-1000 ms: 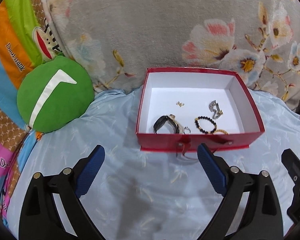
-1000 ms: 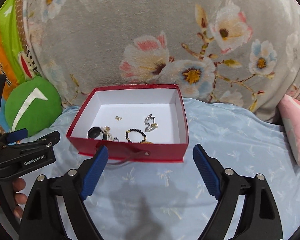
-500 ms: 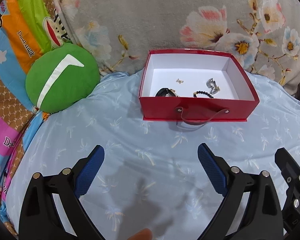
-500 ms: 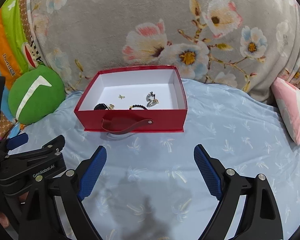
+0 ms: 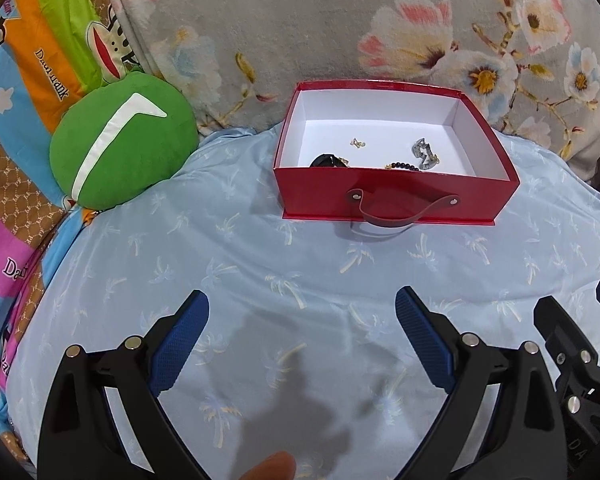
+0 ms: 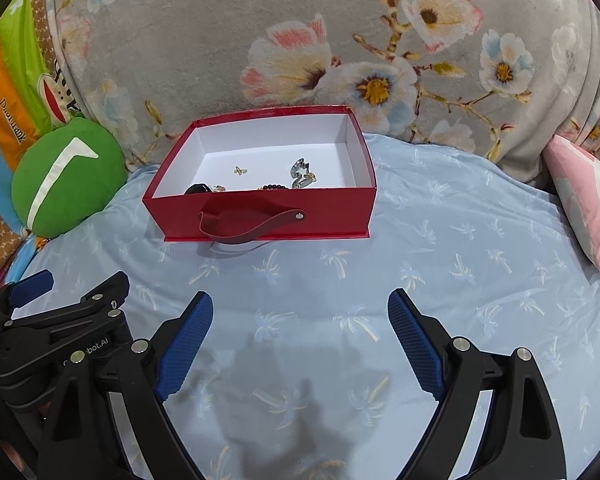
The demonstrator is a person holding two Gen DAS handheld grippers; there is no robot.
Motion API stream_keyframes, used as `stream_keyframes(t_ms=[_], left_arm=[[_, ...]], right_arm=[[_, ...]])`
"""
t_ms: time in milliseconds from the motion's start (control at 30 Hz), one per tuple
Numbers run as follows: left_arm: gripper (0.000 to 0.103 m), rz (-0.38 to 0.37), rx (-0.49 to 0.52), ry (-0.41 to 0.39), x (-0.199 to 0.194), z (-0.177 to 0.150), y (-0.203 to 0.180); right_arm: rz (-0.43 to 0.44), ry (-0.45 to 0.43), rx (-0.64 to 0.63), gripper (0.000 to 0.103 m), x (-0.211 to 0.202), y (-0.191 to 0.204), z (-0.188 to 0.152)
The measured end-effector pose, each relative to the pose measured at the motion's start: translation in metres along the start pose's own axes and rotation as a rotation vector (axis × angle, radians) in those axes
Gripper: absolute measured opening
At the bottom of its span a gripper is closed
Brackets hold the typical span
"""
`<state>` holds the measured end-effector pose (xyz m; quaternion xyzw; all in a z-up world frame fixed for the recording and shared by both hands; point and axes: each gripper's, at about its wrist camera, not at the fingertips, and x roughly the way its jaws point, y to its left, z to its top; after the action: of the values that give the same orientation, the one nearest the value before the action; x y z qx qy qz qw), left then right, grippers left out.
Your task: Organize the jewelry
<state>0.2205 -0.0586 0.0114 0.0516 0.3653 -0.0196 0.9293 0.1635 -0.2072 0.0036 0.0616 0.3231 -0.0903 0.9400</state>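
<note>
A red box (image 5: 392,194) (image 6: 260,216) with a white inside and a dark strap handle sits on the light blue bedsheet. Inside lie a black watch (image 5: 327,161) (image 6: 198,189), a small gold earring (image 5: 357,143) (image 6: 240,170), a black bead bracelet (image 5: 406,166) (image 6: 275,187) and a silver chain piece (image 5: 422,152) (image 6: 301,170). My left gripper (image 5: 302,316) hangs open over the sheet, well short of the box, with nothing between its blue pads. My right gripper (image 6: 300,312) is open and empty too, beside the left one.
A round green cushion (image 5: 122,140) (image 6: 66,176) lies left of the box. A grey floral blanket (image 5: 340,24) rises behind it. A pink pillow (image 6: 584,196) sits at the right edge. A colourful cartoon sheet (image 5: 16,92) covers the left side.
Both grippers have drawn back from the box and sunk lower, so the box looks smaller and farther. Both stayed open and empty.
</note>
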Motion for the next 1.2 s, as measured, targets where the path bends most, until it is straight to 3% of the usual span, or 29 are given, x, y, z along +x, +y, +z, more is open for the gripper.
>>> stream_keyframes(t_ms=[1200], left_arm=[[0.092,0.03,-0.002,0.02,0.02,-0.003,0.0]], right_arm=[[-0.011,0.042,0.003,0.087,0.022,0.005,-0.003]])
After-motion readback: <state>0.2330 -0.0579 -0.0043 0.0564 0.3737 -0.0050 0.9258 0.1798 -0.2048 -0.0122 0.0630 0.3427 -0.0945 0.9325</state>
